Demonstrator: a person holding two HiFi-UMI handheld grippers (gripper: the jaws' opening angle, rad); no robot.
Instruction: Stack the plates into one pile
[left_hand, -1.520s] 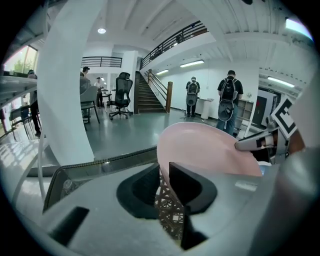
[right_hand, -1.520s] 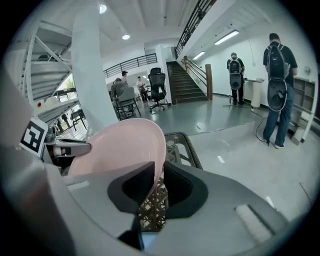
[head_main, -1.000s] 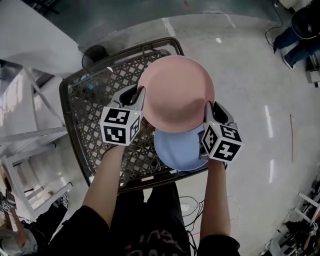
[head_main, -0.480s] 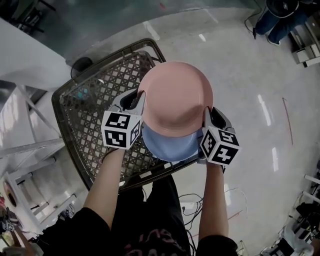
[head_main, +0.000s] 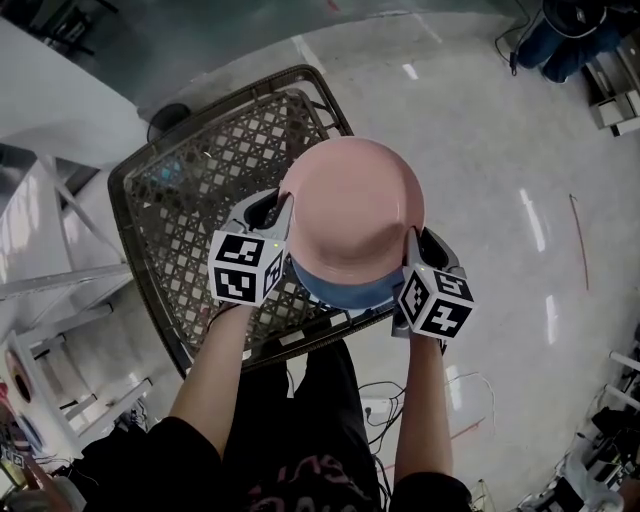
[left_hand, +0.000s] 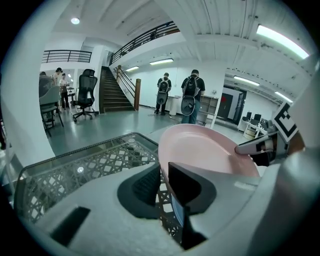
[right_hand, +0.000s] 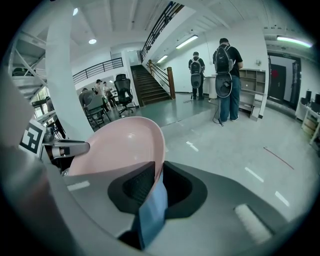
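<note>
Pink plate (head_main: 352, 205) between left gripper (head_main: 280, 207), right gripper (head_main: 415, 240), blue plate (head_main: 345, 292) beneath

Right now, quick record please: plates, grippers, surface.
pink plate: level, gripped at opposite rims, over the blue plate
blue plate: on the table, mostly covered by the pink plate, only its near edge shows
plate contact: cannot tell whether pink touches blue
left gripper: shut on the pink plate's left rim
right gripper: shut on the pink plate's right rim
table: dark lattice top, plates at its right side
</note>
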